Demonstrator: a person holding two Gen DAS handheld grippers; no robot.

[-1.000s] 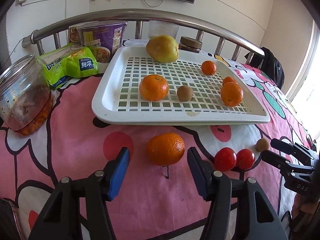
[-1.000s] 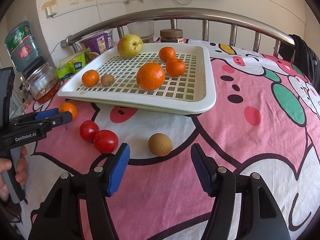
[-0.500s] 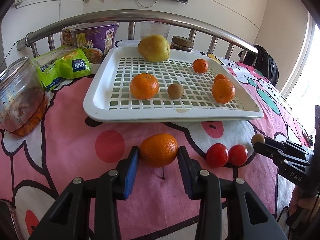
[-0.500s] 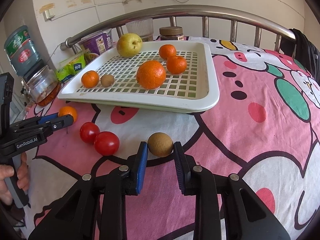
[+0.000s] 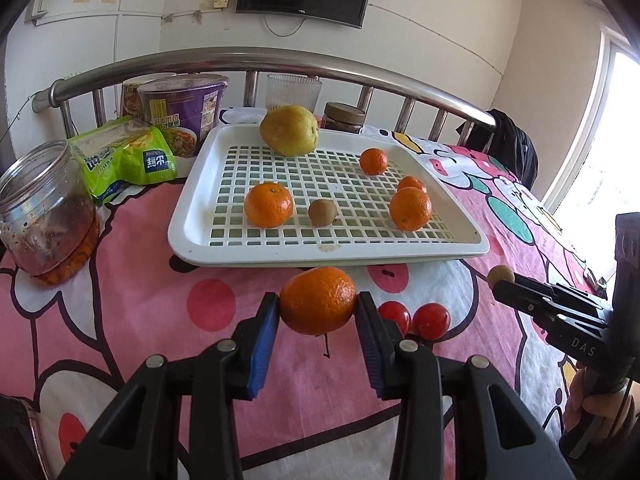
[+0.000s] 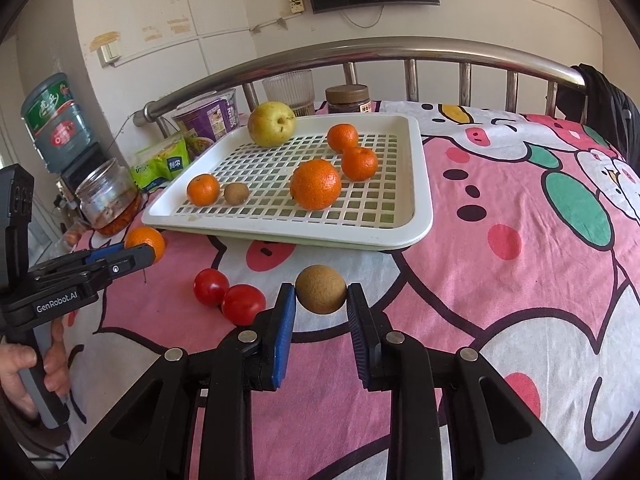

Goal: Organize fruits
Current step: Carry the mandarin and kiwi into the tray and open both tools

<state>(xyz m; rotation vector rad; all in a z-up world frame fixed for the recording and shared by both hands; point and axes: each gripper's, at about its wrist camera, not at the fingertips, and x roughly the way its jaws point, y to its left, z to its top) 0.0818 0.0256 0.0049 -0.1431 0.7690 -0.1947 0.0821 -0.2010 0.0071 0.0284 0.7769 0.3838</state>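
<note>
My left gripper (image 5: 318, 310) is shut on an orange (image 5: 317, 300), held just above the pink cloth in front of the white slotted tray (image 5: 188, 236). My right gripper (image 6: 321, 300) is shut on a brown kiwi (image 6: 321, 289), lifted slightly off the cloth. Each gripper shows from the side in the other's view: the left gripper (image 6: 140, 256) with its orange (image 6: 145, 242), the right gripper (image 5: 500, 284) with the kiwi (image 5: 500, 274). Two red tomatoes (image 6: 228, 296) lie on the cloth between them. The tray holds a yellow pear (image 5: 289, 130), several oranges and a kiwi (image 5: 322, 212).
Left of the tray stand a glass jar (image 5: 46, 216), a green snack bag (image 5: 124, 158) and purple noodle cups (image 5: 184, 114). A steel rail (image 5: 280, 62), a glass and a brown-lidded jar (image 5: 344, 117) sit behind it. A person's hand (image 6: 24, 372) holds the left gripper's handle.
Both grippers went from open around their fruit to shut on it, then rose a little with the orange and the kiwi off the cloth.
</note>
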